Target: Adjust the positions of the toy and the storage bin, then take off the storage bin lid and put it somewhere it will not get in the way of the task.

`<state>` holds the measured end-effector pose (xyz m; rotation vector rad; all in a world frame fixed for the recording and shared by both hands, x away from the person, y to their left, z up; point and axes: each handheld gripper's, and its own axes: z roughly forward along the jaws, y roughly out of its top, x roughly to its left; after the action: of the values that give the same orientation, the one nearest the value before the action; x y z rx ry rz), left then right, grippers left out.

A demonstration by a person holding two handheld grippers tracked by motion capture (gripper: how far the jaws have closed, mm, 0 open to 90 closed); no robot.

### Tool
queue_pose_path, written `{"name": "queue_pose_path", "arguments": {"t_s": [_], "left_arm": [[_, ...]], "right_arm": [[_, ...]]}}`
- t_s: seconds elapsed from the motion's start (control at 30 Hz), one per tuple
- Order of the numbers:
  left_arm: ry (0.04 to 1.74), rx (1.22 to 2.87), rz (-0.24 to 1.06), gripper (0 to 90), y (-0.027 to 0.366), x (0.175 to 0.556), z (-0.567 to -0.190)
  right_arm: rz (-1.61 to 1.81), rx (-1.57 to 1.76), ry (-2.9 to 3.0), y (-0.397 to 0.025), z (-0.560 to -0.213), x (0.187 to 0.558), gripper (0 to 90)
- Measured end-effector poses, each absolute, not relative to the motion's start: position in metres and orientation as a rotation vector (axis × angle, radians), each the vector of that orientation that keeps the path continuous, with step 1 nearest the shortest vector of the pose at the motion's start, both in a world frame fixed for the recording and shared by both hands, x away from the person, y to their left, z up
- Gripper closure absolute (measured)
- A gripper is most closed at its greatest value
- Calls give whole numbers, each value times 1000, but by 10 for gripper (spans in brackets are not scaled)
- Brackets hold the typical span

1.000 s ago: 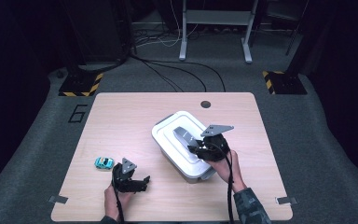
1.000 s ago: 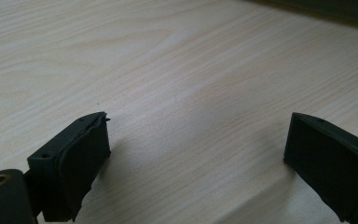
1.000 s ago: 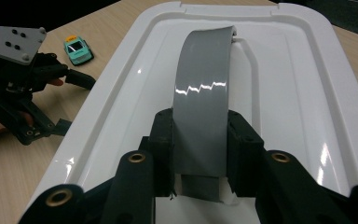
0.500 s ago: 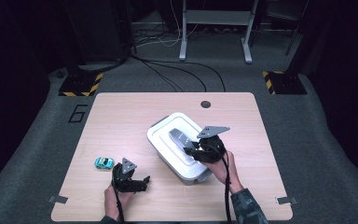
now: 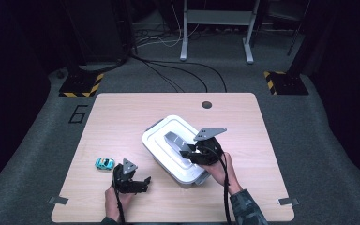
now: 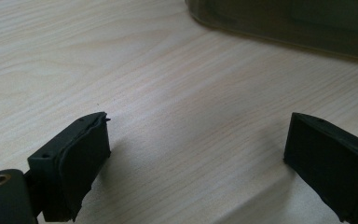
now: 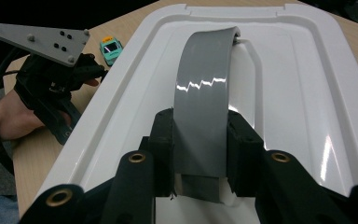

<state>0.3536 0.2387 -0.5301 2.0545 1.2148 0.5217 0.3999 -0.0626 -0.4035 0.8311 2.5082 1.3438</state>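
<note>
Gripping the grey handle with my right gripper, jaws clamped across its width; its long axis runs straight ahead along the white lid. My left gripper rests wide open, just beside the box.

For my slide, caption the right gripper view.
Right claw shut on the grey handle of a white box lid.

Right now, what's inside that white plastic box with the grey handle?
That cannot be seen: the white plastic lid covers the white plastic box fully. On top, the right claw is shut on the lid's grey arched handle.
</note>
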Motion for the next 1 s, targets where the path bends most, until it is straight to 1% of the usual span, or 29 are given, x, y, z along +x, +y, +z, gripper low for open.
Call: {"name": "queue_pose_path", "arguments": {"t_s": [0.23,0.33,0.37,0.4,0.47,0.53,0.6,0.63,0.73,0.77,0.9,0.93,0.97,1.0], "left_arm": [[1209,2061,521,64,239,354,-530],[1209,2061,521,64,239,354,-530],[1209,2064,521,64,239,354,-530],[1211,2062,515,65,239,353,-530],[1211,2062,515,65,239,353,-530],[1214,2053,516,66,239,353,-530],[1214,2051,516,67,238,353,-530],[1214,2051,516,67,238,353,-530],[1214,2052,516,67,238,353,-530],[1214,2052,516,67,238,353,-530],[1213,2053,516,67,239,353,-530],[1214,2052,516,67,238,353,-530],[1214,2051,516,67,238,353,-530],[1214,2051,516,67,238,353,-530]], "right_arm": [[1336,831,2509,-61,-403,400,668],[1274,861,2493,-58,-400,400,462],[1274,861,2493,-58,-400,400,462],[1259,870,2488,-56,-399,400,428],[1225,910,2462,-52,-395,399,300],[1199,926,2454,-48,-392,399,220],[1128,944,2441,-40,-385,400,119],[1128,944,2441,-40,-385,400,119],[1061,956,2451,-31,-379,405,12],[1042,965,2459,-29,-377,407,0],[993,958,2477,-22,-371,414,0],[983,958,2482,-20,-370,414,37],[967,943,2492,-17,-368,415,133],[955,915,2497,-17,-367,416,195]]}}
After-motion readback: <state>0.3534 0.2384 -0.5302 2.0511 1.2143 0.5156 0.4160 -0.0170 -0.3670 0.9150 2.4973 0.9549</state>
